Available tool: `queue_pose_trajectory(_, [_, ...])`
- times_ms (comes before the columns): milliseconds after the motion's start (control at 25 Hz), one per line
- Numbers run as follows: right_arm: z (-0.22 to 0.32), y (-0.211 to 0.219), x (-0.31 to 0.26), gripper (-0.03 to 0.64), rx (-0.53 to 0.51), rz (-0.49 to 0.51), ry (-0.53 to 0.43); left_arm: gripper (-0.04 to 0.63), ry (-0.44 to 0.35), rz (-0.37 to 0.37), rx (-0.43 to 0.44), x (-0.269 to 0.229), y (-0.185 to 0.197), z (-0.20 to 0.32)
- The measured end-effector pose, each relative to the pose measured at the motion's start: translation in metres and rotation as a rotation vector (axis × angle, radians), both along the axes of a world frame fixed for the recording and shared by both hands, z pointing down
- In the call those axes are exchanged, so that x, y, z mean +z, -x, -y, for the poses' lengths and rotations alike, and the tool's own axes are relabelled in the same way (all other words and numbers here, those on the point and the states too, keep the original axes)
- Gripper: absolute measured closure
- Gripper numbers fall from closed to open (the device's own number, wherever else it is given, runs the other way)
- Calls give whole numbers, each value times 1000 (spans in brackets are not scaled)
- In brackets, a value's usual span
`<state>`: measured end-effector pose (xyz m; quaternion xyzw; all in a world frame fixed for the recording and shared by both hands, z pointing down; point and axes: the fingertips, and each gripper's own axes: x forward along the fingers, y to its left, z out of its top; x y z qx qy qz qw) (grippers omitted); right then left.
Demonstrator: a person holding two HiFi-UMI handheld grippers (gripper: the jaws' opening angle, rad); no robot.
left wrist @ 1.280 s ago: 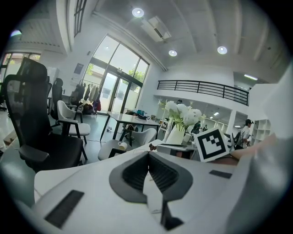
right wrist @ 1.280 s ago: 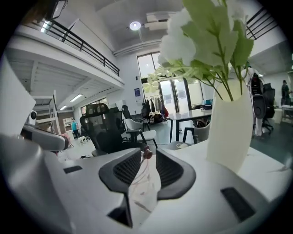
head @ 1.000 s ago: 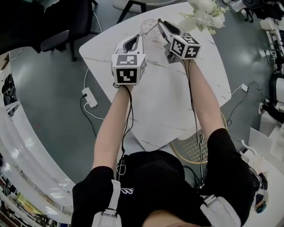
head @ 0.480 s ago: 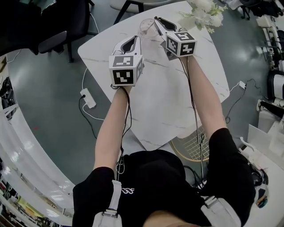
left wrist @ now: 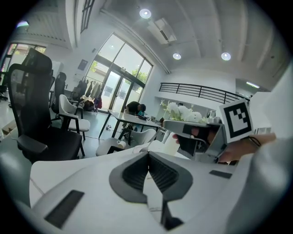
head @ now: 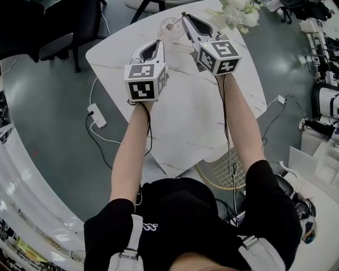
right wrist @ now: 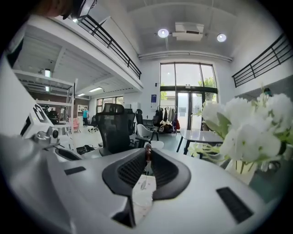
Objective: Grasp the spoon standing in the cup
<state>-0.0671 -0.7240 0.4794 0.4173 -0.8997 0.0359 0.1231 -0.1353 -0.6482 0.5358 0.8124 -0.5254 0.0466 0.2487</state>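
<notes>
A clear glass cup point(head: 170, 26) stands near the far edge of the white marble table point(head: 185, 116). In the right gripper view the thin spoon point(right wrist: 148, 152) with a brown tip rises between my jaw tips. My right gripper point(head: 186, 21) point(right wrist: 147, 158) reaches over the cup's right side. Its jaws are closing around the spoon handle, with a thin gap still showing along the shaft. My left gripper point(head: 158, 43) point(left wrist: 147, 154) hovers over the table just short of the cup and to its left, jaws together with nothing in them.
A vase of white flowers point(head: 238, 10) point(right wrist: 247, 132) stands right of the cup, close to the right gripper. A black office chair point(head: 55, 45) point(left wrist: 41, 123) sits beyond the table's left corner. A power strip point(head: 96, 114) lies on the floor.
My right gripper has moved forward to the cup and its jaws have narrowed around the spoon. The left gripper has shifted slightly with it.
</notes>
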Motion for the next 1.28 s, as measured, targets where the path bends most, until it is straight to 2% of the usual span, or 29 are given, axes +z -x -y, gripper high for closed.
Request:
queue_pose_trajectory(240, [-34, -15, -44, 572, 34, 66, -69, 580, -42, -28, -51, -24, -2, -16])
queue_pose_trajectory(440, [-84, -33, -71, 572, 51, 35, -154, 580, -41, -41, -105, -37, -10, -59])
queue_pose_trajectory(680, [-162, -75, -121, 574, 62, 98, -212, 580, -107, 33, -121, -87, -40, -119])
queue_pose_trajectory(840, [-215, -109, -146, 574, 75, 187, -204, 580, -169, 64, -140, -124, -63, -162])
queue_pose_trajectory(1000, [-259, -131, -163, 574, 83, 257, -199, 580, -185, 59, -189, -144, -71, -202])
queue_pose_trajectory(1160, [-302, -161, -180, 574, 80, 297, -188, 580, -220, 62, -234, -172, -79, -241])
queue_pose_trajectory(1280, [-327, -187, -189, 574, 110, 317, -179, 580, -259, 90, -246, -192, -86, -265])
